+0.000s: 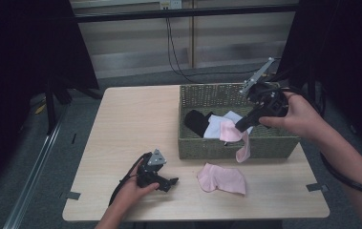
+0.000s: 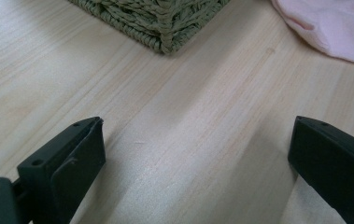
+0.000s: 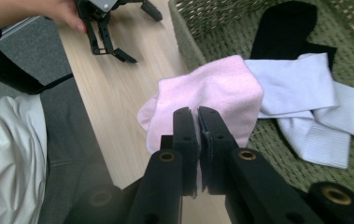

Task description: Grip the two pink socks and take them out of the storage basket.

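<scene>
My right gripper (image 1: 240, 127) (image 3: 198, 112) is shut on a pink sock (image 1: 228, 131) (image 3: 212, 91) above the front wall of a woven green basket (image 1: 264, 145) (image 3: 188, 42). The sock's loose end hangs down outside that wall. A second pink sock (image 1: 221, 179) (image 2: 333, 28) lies flat on the wooden table (image 1: 131, 124) in front of the basket. Left of that sock, my left gripper (image 1: 172, 183) (image 2: 198, 126) (image 3: 114, 42) rests low over the table. It is open, with only bare wood between its jaws.
Inside the basket lie a black sock (image 1: 195, 121) (image 3: 282, 28) and white socks (image 1: 215, 128) (image 3: 305, 88). The basket's near left corner (image 2: 165, 28) stands just ahead of my left gripper. Dark curtains and a cable hang behind the table.
</scene>
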A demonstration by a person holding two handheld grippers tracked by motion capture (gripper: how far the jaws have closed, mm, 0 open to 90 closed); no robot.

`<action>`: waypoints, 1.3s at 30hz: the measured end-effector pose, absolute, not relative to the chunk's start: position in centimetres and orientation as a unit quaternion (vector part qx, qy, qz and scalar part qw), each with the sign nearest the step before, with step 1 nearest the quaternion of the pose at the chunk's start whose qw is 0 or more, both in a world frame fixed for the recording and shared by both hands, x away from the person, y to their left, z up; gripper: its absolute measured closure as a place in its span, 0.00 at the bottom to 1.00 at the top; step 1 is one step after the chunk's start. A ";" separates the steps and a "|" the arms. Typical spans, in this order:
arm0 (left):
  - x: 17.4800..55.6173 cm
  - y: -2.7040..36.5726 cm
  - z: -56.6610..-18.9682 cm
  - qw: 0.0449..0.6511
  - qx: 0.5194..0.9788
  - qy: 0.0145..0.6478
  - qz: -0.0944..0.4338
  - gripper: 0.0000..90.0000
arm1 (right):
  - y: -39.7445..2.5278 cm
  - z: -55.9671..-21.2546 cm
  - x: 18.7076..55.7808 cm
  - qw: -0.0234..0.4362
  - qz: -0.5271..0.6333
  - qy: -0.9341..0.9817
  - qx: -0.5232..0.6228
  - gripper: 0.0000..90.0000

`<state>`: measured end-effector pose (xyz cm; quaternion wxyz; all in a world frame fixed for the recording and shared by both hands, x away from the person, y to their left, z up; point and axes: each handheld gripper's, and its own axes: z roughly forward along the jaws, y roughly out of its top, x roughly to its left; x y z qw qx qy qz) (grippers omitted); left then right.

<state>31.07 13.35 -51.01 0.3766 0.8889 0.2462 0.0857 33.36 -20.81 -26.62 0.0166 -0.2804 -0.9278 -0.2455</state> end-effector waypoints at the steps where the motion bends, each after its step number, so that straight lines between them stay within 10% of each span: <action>1: 31.1 13.4 -51.0 0.377 0.889 0.246 0.086 0.04 | -20.7 -26.8 33.3 0.016 -0.245 -0.929 -0.276 0.96; 39: 31.1 13.4 -51.0 0.375 0.890 0.244 0.087 0.04 | -22.7 -34.4 31.0 -0.013 -0.238 -0.924 -0.299 0.27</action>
